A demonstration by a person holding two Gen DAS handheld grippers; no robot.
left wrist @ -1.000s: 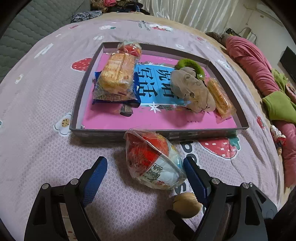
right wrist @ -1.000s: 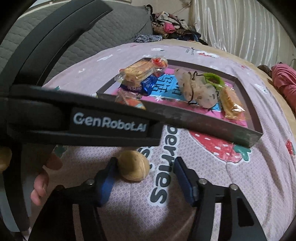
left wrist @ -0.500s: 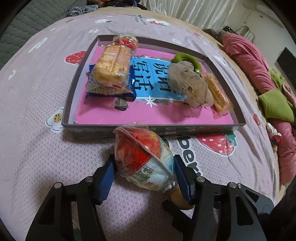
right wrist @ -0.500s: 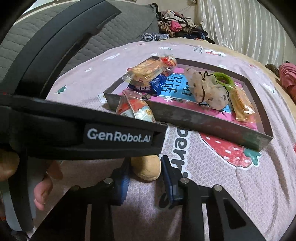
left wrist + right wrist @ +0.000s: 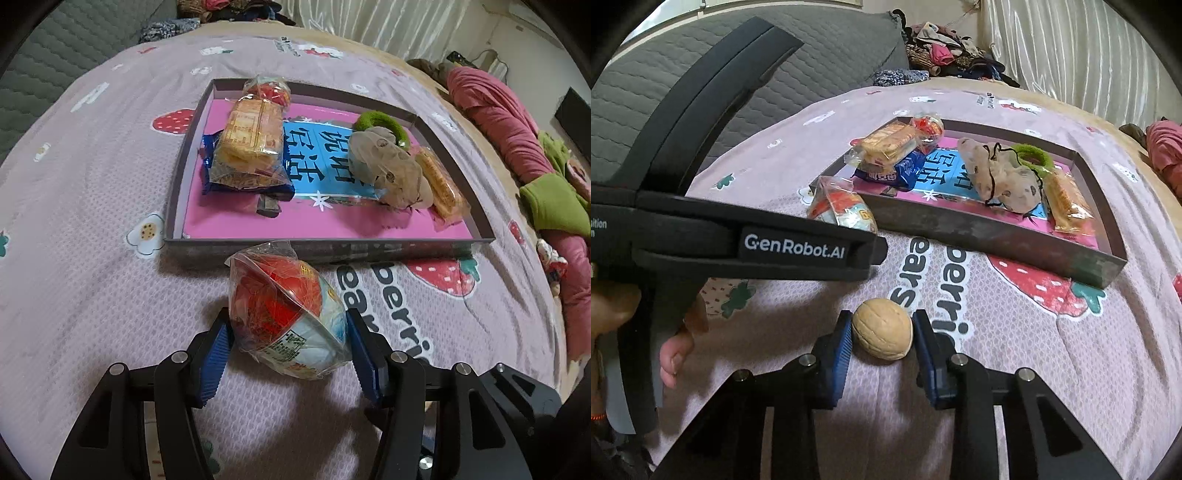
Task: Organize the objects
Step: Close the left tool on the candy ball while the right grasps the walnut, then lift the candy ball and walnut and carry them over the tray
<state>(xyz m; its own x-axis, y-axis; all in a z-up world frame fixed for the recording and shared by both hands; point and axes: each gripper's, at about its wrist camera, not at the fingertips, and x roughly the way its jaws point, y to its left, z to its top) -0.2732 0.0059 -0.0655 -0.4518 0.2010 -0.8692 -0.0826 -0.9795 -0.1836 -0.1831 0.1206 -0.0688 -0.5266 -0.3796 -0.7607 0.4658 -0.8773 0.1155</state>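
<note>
Basically, everything sat on the bed (image 5: pixel 92 295), and the shallow tray (image 5: pixel 332 245) lay straight ahead of both grippers, its near wall running crosswise to the way the jaws pointed, so either load had to go up over that wall and forward. Tray already carried a stack of biscuit packs (image 5: pixel 251 147) on the left, a beige pouch (image 5: pixel 388 170) over a green ring (image 5: pixel 380 120) toward the right, and a wafer pack (image 5: pixel 439 186) just beside the pouch; the pink floor between the stacks near the front wall looked free. Left gripper (image 5: pixel 288 347) had its jaws pinching the wrapped red-and-white snack ball (image 5: pixel 288 314), blue pads against both flanks of the film, ball just short of the tray's near wall, so the left hand was the nearer one to the tray. Film wrap looked slippery and loose, so I'd judge the grip as soft. Right gripper (image 5: pixel 882 343) had its jaws closed onto the walnut (image 5: pixel 882 328), pads touching each end of it, long axis running jaw to jaw, nut low over the quilt and well back from the tray wall, behind the left gripper's body in the right wrist view.
</note>
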